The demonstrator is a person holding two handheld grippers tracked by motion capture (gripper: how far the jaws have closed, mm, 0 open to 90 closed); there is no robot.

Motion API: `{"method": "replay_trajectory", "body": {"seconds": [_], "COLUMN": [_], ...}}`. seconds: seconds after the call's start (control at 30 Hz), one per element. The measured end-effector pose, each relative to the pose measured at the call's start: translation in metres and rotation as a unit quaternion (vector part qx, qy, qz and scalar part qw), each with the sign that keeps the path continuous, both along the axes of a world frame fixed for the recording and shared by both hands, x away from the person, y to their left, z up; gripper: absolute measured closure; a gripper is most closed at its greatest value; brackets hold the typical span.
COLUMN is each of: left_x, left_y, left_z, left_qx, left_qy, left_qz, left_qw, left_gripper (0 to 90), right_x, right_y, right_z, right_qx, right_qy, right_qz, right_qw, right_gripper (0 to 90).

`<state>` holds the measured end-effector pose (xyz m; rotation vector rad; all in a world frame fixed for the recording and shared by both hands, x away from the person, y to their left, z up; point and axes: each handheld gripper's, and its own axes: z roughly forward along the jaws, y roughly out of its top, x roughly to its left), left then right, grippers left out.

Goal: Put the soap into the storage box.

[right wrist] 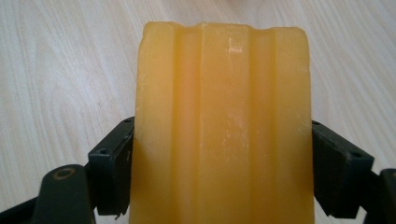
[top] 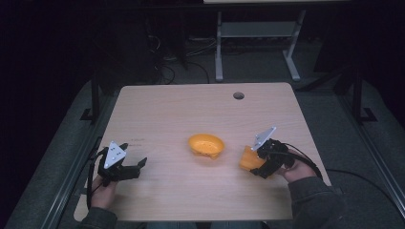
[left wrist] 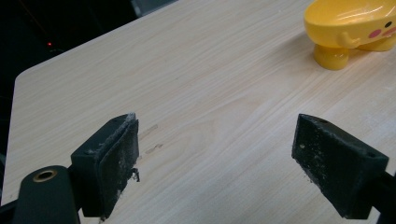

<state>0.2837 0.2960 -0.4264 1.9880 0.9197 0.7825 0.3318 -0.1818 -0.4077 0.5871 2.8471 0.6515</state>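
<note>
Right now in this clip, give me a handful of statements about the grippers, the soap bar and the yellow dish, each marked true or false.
1. The right gripper is clamped on the orange soap bar. True.
2. The left gripper holds the yellow dish. False: its jaws stand open with nothing between them, and the dish sits apart on the table.
3. The soap bar already lies in the dish. False: it is in the right gripper, beside the dish.
4. The dish stands near the middle of the table, between the two grippers. True.
5. The dish is upside down. False: it stands upright on its feet.

dim, dark surroundings; lit table (top: pixel 191 109); close views slightly soft.
</note>
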Motion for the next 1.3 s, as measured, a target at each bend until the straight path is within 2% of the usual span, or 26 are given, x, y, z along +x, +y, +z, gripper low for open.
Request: {"method": "replay_trajectory", "body": {"seconds": [0.7,1.3], "left_x": [0.000,0.000], "left_y": [0.002,0.002], "left_z": [0.001,0.001], "left_qx": [-0.003,-0.003], "left_qy": [-0.002,-0.001], "left_qz": [0.002,0.002], "left_qw": [1.0000,1.0000], "left_gripper": [14.1,14.1], "right_x": [0.014,0.022], "right_y": [0.021,0.029], "right_z": [0.013,0.021], "right_qx": [-0.003,-0.002], "right_qy": [-0.002,-0.003], "right_qz": [0.022,0.032], "right_qw": [0.9998,0.9995], "right_gripper": [20.6,20.6]}}
